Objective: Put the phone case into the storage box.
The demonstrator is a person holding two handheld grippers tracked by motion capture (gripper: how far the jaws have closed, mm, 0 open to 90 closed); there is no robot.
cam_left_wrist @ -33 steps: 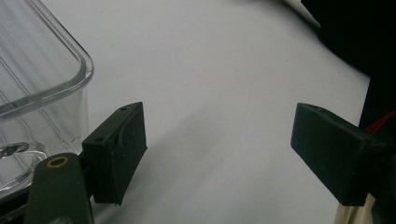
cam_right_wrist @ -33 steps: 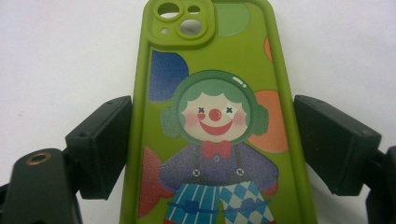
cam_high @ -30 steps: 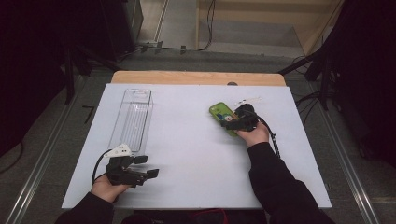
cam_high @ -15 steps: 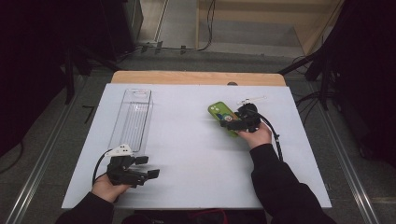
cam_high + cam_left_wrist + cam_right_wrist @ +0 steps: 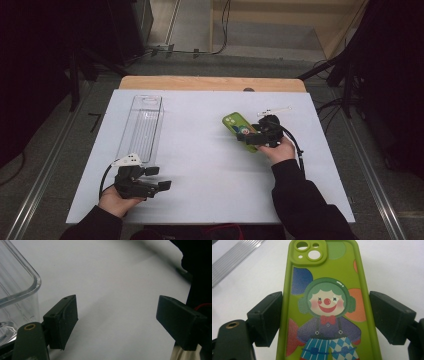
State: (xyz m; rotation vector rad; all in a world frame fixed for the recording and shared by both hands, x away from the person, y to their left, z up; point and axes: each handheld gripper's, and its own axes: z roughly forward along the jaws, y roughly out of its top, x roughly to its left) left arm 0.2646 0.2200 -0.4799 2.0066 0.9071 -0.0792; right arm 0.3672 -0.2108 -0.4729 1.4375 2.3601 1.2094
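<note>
Left gripper [image 5: 162, 179] sits near the table's [image 5: 200, 165] front-left edge, jaws wide, nothing between them, clear plastic bin [image 5: 142, 127] just beyond. Farther right, right gripper [image 5: 250, 139] clamps the green clown phone case [image 5: 325, 305] by its long edges.

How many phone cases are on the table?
1. The green clown phone case sits right of the middle of the table, between the right gripper jaws. The clear box at the left looks empty.

White-topped bench [image 5: 200, 150] with a light wooden far edge [image 5: 210, 83]; grey floor [image 5: 55, 150] around it, black cables [image 5: 190, 51] far side, dark surroundings left and right.
</note>
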